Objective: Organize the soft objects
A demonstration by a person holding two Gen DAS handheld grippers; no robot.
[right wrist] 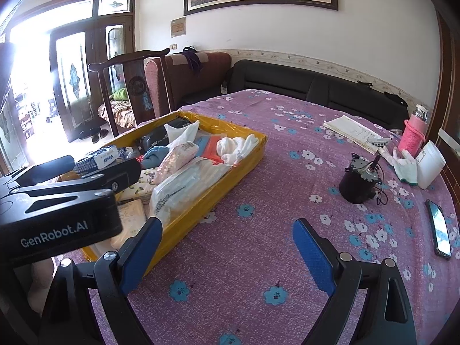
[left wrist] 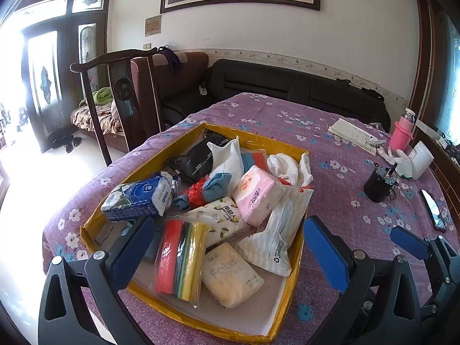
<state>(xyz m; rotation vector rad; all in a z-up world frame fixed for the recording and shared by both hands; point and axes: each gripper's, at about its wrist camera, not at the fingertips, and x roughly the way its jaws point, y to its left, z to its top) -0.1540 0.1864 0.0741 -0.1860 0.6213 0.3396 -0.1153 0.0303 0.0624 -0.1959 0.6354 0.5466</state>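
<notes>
Your left gripper (left wrist: 227, 247) hangs spread wide and empty over the near end of the yellow cardboard tray (left wrist: 296, 254), showing crinkly tissue packs (left wrist: 257, 194) and bagged sponges (left wrist: 179, 260). Your right gripper (right wrist: 227, 254), equally wide, sees only flowered purple tablecloth (right wrist: 258, 247), tray to its left.

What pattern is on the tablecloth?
The tablecloth is purple with white and blue flowers, clearest in the right wrist view.

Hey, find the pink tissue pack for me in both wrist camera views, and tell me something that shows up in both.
Left wrist: pink tissue pack lies centre, atop the pile in the yellow box.
Right wrist: it sits left of centre, tilted in the same box.
Shared landmark: the black cylinder on the purple tablecloth, right of the box.
</notes>
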